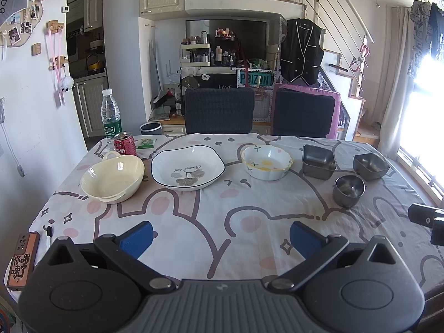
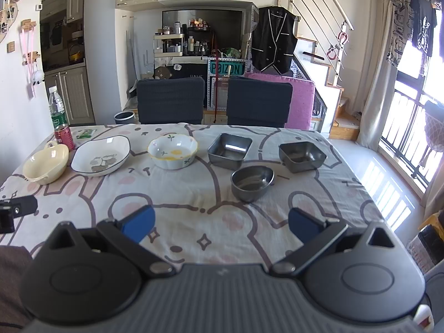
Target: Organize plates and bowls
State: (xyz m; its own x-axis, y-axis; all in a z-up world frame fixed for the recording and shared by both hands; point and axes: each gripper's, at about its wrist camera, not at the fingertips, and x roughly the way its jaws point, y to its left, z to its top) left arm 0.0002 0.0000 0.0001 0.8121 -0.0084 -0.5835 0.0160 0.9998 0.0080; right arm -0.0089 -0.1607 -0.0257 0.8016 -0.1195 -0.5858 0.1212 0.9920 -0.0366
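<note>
A cartoon-print cloth covers the surface [image 1: 194, 222]. Along its far half sit a cream bowl [image 1: 112, 179], white plate [image 1: 188, 168], floral bowl [image 1: 267, 161] and three steel bowls [image 2: 252, 179], all apart. Only the left view shows a phone [image 1: 22, 258] at the near-left edge. Left hand-held gripper [image 1: 220, 238] and right hand-held gripper [image 2: 220, 229] hover released over bare near cloth.

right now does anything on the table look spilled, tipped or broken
Nothing stands out. The cream bowl, white plate, flowered bowl and three metal bowls, two square and one round, all sit upright and apart on the tablecloth, with no spill or visible damage.
</note>
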